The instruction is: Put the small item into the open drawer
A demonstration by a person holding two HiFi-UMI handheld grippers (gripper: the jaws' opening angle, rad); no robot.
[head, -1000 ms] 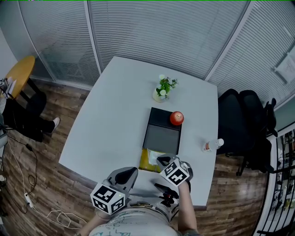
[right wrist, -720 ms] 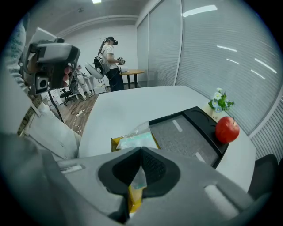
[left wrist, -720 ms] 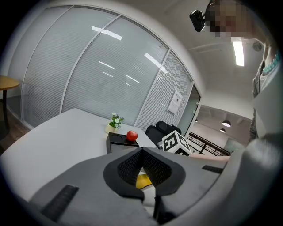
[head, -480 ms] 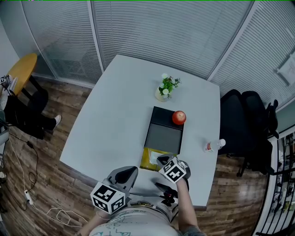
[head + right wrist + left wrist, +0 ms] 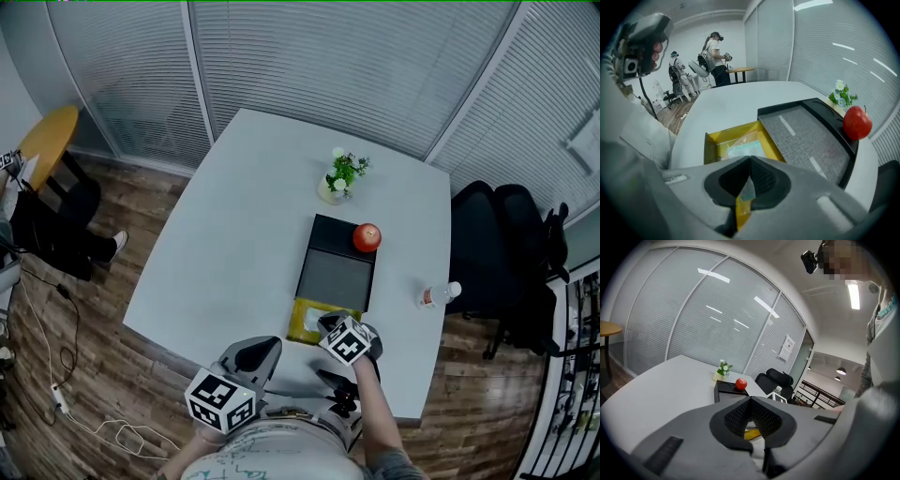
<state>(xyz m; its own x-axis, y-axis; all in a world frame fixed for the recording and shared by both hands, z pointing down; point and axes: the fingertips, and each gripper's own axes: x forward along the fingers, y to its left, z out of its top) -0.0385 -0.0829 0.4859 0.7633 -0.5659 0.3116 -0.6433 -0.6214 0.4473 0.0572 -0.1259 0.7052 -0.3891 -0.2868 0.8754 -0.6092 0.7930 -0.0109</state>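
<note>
Head view: the white counter (image 5: pixel 244 216) carries a black drawer cabinet (image 5: pixel 336 274) right of centre. A red apple (image 5: pixel 367 237) rests on the far right corner of the cabinet top. A small potted plant (image 5: pixel 341 175) stands just beyond the cabinet, and a water bottle (image 5: pixel 435 295) lies near the right edge of the counter.

The yellow drawer (image 5: pixel 733 130) is pulled out from the near side of the cabinet and stands open. The small item, a pale packet in clear wrap (image 5: pixel 740 149), lies flat on the drawer floor.

The right hand-held gripper (image 5: pixel 326 322) hangs over the near right part of the drawer and points steeply down. In the right gripper view its jaws are pressed together at the tips. Only the packet and the near wall of the drawer show through the gap behind them. No view shows whether the gripper touches the drawer.

The left hand-held gripper (image 5: pixel 265 349) is held off the near edge of the counter, to the left of the drawer. Its jaws are also pressed together, with nothing between them.
</note>
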